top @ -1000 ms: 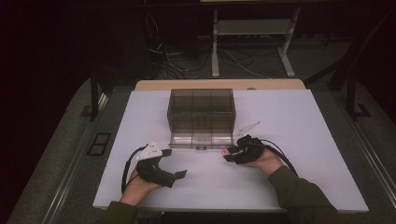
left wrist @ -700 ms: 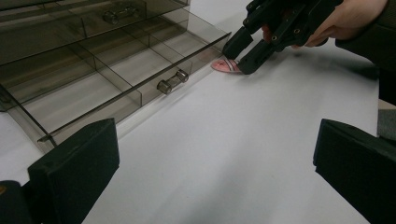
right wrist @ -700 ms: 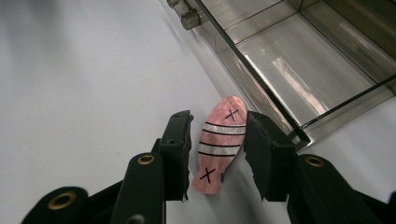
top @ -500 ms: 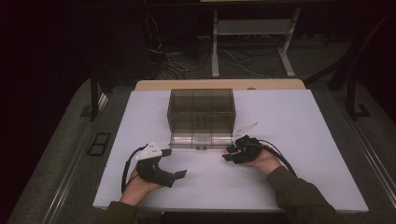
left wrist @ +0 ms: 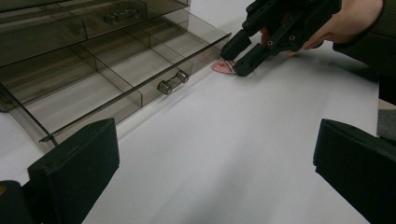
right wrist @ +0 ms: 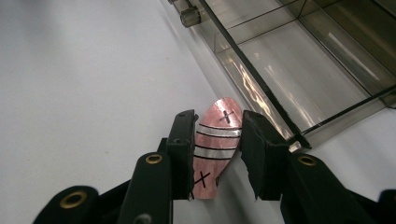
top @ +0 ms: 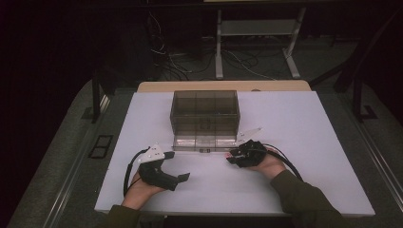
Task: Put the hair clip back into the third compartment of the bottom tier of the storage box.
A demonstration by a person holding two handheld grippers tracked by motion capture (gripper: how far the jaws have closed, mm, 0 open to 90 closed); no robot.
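Observation:
A smoky clear drawer cabinet (top: 204, 111) stands mid-table with its bottom drawer (top: 204, 141) pulled out toward me. A flat pink oval piece (right wrist: 217, 149) with silver stripes and black crosses lies on the table by the drawer's front corner (right wrist: 292, 140). My right gripper (right wrist: 218, 121) has just been closing, and its pads now press on the two edges of the piece. From the left gripper view, the right gripper (left wrist: 233, 61) holds the pink piece (left wrist: 222, 66) low over the table. My left gripper (top: 177, 166) rests open at the front left, nothing between its jaws.
The drawer (left wrist: 93, 88) has divided compartments and a small metal handle (left wrist: 173, 82). White table top (top: 309, 123) stretches to both sides of the cabinet. Cables trail from both grippers toward the table's near edge. Beyond the table are dark floor, cables and a metal stand (top: 256, 28).

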